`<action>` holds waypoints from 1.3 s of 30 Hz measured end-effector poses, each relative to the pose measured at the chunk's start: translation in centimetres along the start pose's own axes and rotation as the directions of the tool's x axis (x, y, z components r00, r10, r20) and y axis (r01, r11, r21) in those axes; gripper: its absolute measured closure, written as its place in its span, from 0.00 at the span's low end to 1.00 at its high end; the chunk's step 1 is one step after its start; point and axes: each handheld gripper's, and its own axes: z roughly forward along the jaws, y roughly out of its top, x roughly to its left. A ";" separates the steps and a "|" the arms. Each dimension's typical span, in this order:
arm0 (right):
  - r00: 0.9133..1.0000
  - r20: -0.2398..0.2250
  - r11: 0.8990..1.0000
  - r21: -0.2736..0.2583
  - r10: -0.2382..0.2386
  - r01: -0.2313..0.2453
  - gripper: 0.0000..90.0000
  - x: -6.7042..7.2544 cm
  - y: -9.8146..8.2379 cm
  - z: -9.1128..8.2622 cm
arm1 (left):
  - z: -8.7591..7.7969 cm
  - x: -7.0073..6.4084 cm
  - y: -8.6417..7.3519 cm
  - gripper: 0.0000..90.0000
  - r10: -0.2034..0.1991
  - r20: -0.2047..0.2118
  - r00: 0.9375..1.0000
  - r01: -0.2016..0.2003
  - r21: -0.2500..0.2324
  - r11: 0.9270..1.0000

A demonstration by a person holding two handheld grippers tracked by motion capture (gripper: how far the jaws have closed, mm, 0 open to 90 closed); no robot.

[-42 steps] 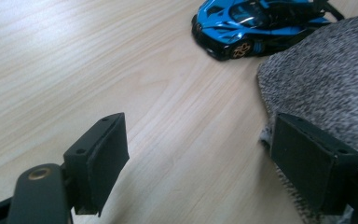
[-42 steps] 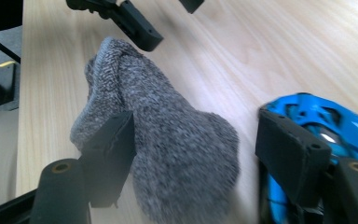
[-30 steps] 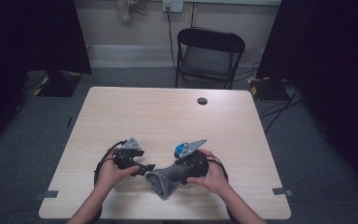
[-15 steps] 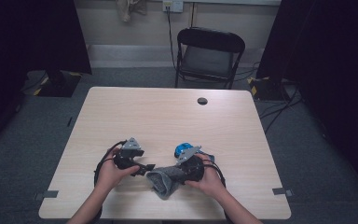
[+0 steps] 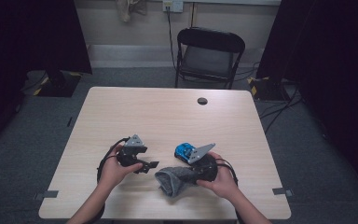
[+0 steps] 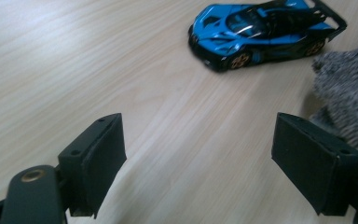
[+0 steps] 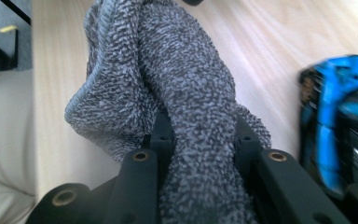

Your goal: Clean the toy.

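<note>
A grey fuzzy cloth (image 5: 171, 180) lies bunched near the table's front edge. My right gripper (image 5: 190, 176) is shut on one end of it. Its jaws have just been closing, and in the right gripper view the cloth (image 7: 168, 70) is squeezed between them (image 7: 198, 140). A blue toy sports car (image 5: 184, 150) stands on the table just behind that gripper, and it is also visible beside the cloth (image 7: 335, 116). My left gripper (image 5: 151, 164) points right toward the cloth, open and holding nothing (image 6: 200, 140). Ahead of it are the car (image 6: 261, 28) and the cloth's edge (image 6: 349, 88).
The light wooden table (image 5: 168, 116) has a dark round cable hole (image 5: 202, 101) near its far edge. A black folding chair (image 5: 207, 56) stands behind the table. Cables trail from both grippers toward the person's hands.
The right gripper's jaws have closed on the grey cloth. That hand has shifted slightly right and up with it. The left gripper has stayed in place.
</note>
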 end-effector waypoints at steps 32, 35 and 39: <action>0.971 0.180 0.985 0.041 0.158 -0.168 0.50 -3.2 -9.2 -5.7 | 12.1 -5.4 8.0 0.25 0.178 0.134 0.975 -0.179 -0.002 0.984; 0.974 0.169 0.988 0.003 0.151 -0.154 0.40 -2.8 -8.5 -5.8 | 12.3 -5.3 7.7 0.26 0.161 0.142 0.977 -0.161 -0.009 0.987; 0.984 0.141 0.992 0.040 0.111 -0.117 0.50 -2.4 -7.9 -5.1 | 12.5 -5.3 7.5 0.23 0.148 0.159 0.976 -0.148 -0.010 0.989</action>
